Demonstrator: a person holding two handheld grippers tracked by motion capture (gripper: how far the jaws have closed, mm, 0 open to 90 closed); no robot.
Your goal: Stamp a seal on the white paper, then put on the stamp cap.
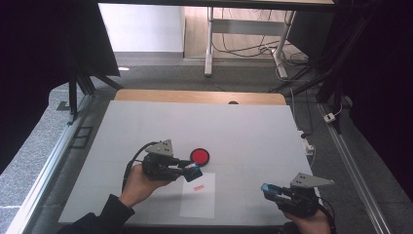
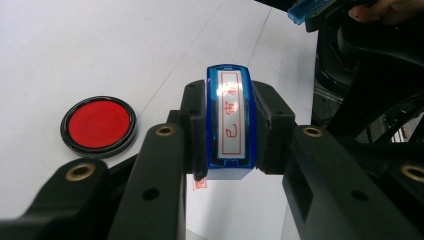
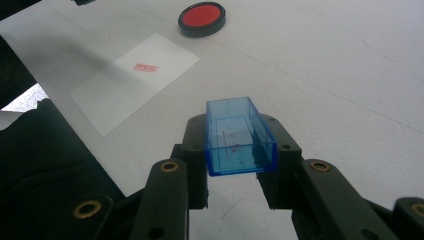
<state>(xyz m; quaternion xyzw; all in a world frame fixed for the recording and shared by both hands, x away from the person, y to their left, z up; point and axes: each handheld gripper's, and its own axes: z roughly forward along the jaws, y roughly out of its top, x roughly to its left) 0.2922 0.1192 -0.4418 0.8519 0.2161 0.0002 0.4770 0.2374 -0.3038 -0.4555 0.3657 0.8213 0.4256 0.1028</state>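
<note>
Stamp clamped in left gripper just above printed paper, impression made; next, recap with blue cap clamped in right gripper.

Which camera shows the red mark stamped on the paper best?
The right gripper view: the red mark lies unobstructed on the paper. The high view shows it small; the left gripper view shows just a corner.
</note>
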